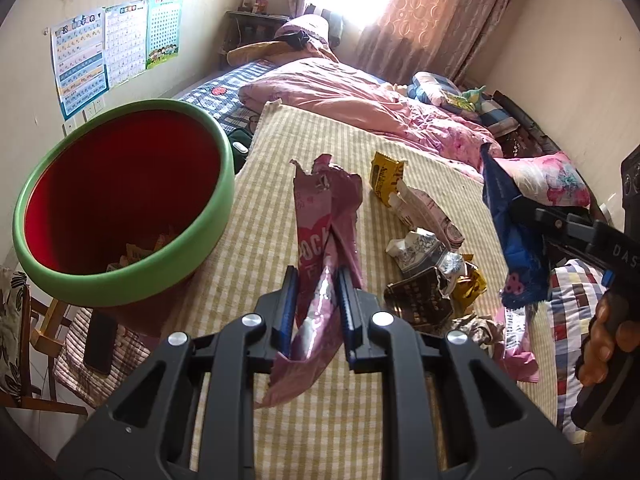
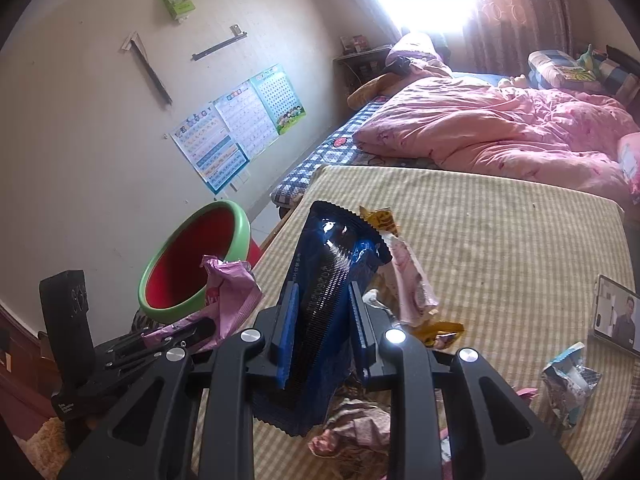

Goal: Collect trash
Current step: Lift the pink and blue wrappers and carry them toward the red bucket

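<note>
1. The left gripper (image 1: 316, 280), at the bottom centre of its own view, is clamped on a pink wrapper (image 1: 326, 216) that stands up between its jaws.
2. The right gripper (image 2: 326, 300), bottom centre of its view, pinches a dark blue wrapper (image 2: 332, 264).
3. The green-rimmed red bin (image 1: 120, 200) sits at left, beside the striped mat (image 1: 320, 140).
4. More loose wrappers (image 1: 424, 248) lie right of centre on the mat.

Bin (image 1: 120, 208) left of wrappers (image 1: 424, 256), perhaps beside mat (image 1: 320, 136).
</note>
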